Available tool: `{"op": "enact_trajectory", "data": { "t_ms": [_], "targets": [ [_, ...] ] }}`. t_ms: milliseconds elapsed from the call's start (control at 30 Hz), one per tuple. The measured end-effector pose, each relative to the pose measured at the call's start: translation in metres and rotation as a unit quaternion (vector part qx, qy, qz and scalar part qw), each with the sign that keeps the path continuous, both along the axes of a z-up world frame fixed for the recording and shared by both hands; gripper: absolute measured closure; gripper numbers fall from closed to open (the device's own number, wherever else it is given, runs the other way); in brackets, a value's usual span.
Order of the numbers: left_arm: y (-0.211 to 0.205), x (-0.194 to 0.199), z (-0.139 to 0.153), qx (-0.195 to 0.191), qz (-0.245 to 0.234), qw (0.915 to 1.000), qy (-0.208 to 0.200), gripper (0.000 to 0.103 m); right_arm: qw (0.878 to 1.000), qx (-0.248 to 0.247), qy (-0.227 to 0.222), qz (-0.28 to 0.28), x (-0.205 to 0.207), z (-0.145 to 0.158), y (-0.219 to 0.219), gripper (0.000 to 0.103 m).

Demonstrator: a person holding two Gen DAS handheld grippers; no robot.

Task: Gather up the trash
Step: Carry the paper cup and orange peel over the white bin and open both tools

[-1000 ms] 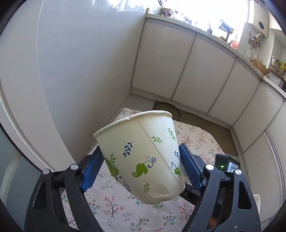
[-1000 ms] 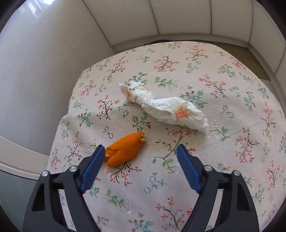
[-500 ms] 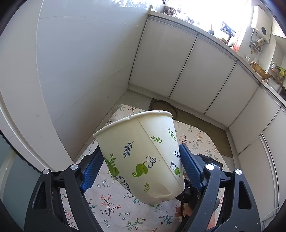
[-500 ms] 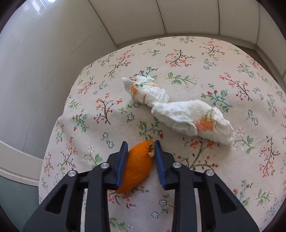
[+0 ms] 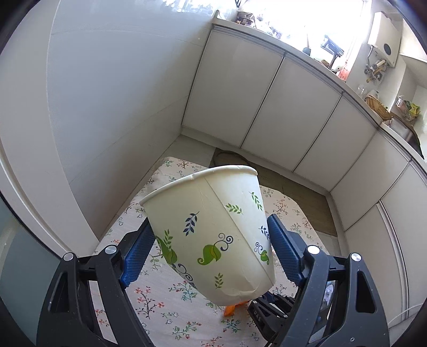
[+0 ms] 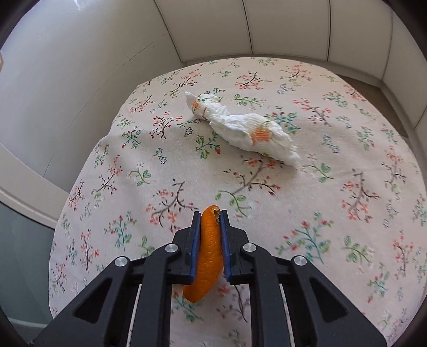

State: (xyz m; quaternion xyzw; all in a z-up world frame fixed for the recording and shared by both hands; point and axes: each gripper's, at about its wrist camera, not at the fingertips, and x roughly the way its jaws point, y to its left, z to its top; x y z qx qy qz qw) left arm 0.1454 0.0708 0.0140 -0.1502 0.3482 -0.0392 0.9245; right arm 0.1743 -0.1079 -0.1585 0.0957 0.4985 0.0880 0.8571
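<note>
Both hand-held grippers grip: left (image 5: 210,248) cup (image 5: 210,232), right (image 6: 209,227) peel (image 6: 208,253).

Daylight flooded in from the window (image 5: 307,24) above the counter, blown out to white glare. Both fisheye views bent the cabinet doors (image 5: 234,93) into curves and darkened at the corners. The floral tablecloth (image 6: 347,213) looked slightly smeared near the front, its shadows soft.

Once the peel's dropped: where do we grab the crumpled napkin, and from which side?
Take the crumpled napkin at its pinched waist, the narrowest part, coming from above with the jaws across its long axis. It lies flat and elongated on the tablecloth, with nothing beside it.
</note>
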Motion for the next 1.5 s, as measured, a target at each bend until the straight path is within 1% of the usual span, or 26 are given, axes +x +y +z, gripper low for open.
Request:
{"op": "enact_trajectory", "data": {
  "t_ms": [167,433,633,833,1100,1233,1433,1500],
  "targets": [
    [-0.016,-0.005,0.006,0.003,-0.015,0.9999,-0.006,0.024,1.0,-0.012,-0.019,-0.006,-0.022,0.021,-0.019,0.089],
    [-0.056,-0.011,0.01,0.012,-0.051,0.9985,-0.013,0.024,0.998,-0.024,-0.051,-0.022,-0.055,0.064,-0.058,0.089],
    [-0.092,-0.015,0.01,0.026,-0.083,0.9961,-0.019,0.024,0.995,-0.03,-0.075,-0.052,-0.076,0.091,-0.097,0.089],
    [-0.126,-0.022,0.001,0.035,-0.118,0.9922,-0.019,0.024,0.99,-0.046,-0.097,-0.091,-0.1,0.113,-0.146,0.089],
    [-0.174,-0.03,-0.011,0.053,-0.159,0.9857,-0.016,0.024,0.978,-0.059,-0.109,-0.168,-0.13,0.123,-0.222,0.089],
    [-0.195,-0.035,-0.017,0.058,-0.176,0.9826,-0.014,0.024,0.971,-0.053,-0.106,-0.208,-0.144,0.121,-0.258,0.089],
    [-0.226,-0.042,-0.023,0.065,-0.201,0.9774,-0.012,0.024,0.955,-0.062,-0.1,-0.272,-0.167,0.117,-0.31,0.089],
    [-0.238,-0.044,-0.027,0.067,-0.211,0.9751,-0.009,0.024,0.947,-0.075,-0.095,-0.299,-0.176,0.115,-0.326,0.089]
  ]
}}
